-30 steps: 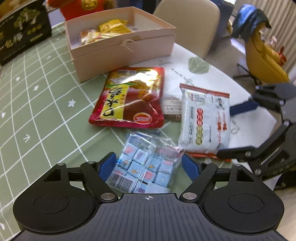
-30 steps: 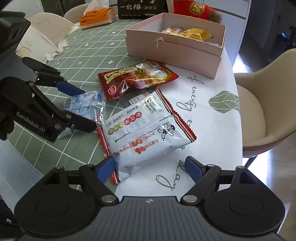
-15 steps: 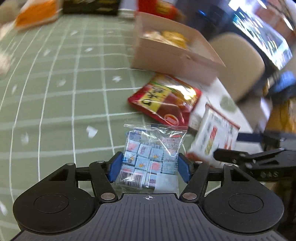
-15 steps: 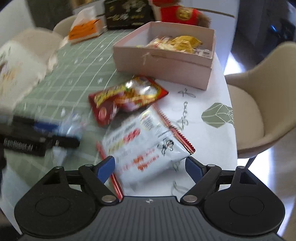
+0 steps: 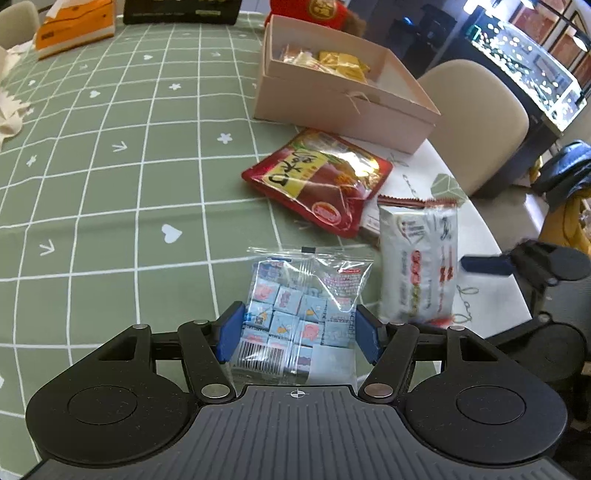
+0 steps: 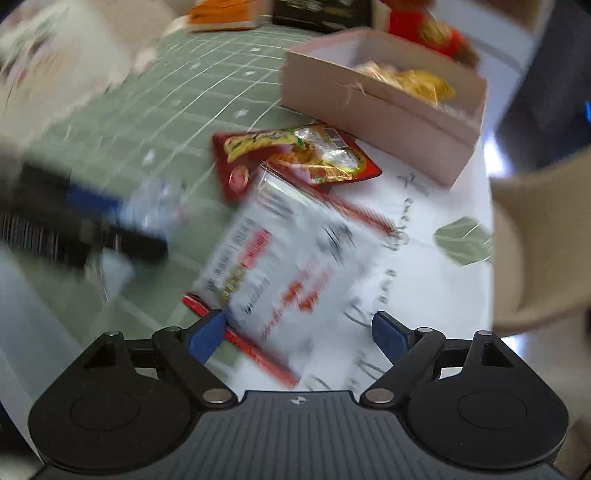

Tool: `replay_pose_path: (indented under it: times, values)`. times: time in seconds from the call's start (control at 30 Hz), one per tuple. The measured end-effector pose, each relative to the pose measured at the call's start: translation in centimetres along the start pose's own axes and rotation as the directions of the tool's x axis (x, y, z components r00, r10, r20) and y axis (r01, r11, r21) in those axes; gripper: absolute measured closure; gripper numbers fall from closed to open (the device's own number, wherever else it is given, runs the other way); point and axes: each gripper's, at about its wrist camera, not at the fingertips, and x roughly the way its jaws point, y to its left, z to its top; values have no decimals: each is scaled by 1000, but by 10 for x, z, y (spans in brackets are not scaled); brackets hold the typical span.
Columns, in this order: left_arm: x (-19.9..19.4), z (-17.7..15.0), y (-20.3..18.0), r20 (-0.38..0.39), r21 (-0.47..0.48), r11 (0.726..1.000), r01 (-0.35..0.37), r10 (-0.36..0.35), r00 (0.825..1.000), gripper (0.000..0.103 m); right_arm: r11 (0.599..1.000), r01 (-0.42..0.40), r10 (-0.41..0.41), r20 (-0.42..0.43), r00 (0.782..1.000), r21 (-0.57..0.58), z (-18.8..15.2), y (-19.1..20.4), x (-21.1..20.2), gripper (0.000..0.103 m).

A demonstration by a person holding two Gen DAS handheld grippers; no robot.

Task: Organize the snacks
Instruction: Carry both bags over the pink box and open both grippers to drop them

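Note:
My left gripper [image 5: 297,334] is shut on a clear bag of small blue candy cubes [image 5: 301,310] and holds it over the green checked tablecloth. My right gripper [image 6: 299,330] is open, its fingers either side of the near end of a white snack packet [image 6: 295,258], which also shows in the left wrist view [image 5: 419,262]. A red snack pouch [image 5: 321,181] lies beyond, in front of a pink cardboard box [image 5: 343,88] that holds yellow-wrapped snacks. The right wrist view is blurred by motion.
An orange tissue box [image 5: 74,27] and a black gift box [image 5: 181,11] stand at the table's far side. A beige chair [image 5: 480,122] stands by the table's right edge. A red plush toy [image 5: 317,11] sits behind the pink box.
My left gripper has closed on the candy bag and lifted it, swinging its view left. My right gripper has moved forward over the white packet and stays open.

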Motion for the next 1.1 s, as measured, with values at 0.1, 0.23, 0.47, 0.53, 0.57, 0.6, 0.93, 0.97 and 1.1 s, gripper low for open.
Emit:
replay_pose_path:
  times: [0.1,0.23,0.47,0.53,0.57,0.6,0.93,0.97,1.1]
  values:
    - [2,-1,-5,-5,12,1000,-14,14,1000,34,994,105,-105,3,994,-8,-6,-9,-6,17]
    - [2,-4,-9,-4,16,1000,-25,25,1000,34,985,1,-5,21,1000,175,0,-38,-21,17]
    - [2,-7,-15,-3,47,998,-47,47,999,34,938,-108,95,57,994,328,27,-44,-9,17]
    - [2,-9,-18,-2,61,997,-54,54,999,34,947,-80,75,27,997,311,34,-36,3,17]
    - [2,-9,-18,-1,67,996,-57,58,998,34,954,-76,74,16,997,292,37,-29,7,17]
    - [2,-10,-19,0,72,996,-61,61,998,34,961,-74,73,11,997,268,38,-25,9,17]
    - [3,-10,-23,6,94,993,-67,67,998,31,968,-69,55,66,996,242,33,-37,-30,27]
    - [3,-11,-24,8,97,993,-68,68,998,31,960,-72,51,84,995,270,34,-47,-37,27]
    - [1,-13,-24,31,87,994,-72,70,997,38,933,-64,11,150,989,354,37,-77,-63,27]
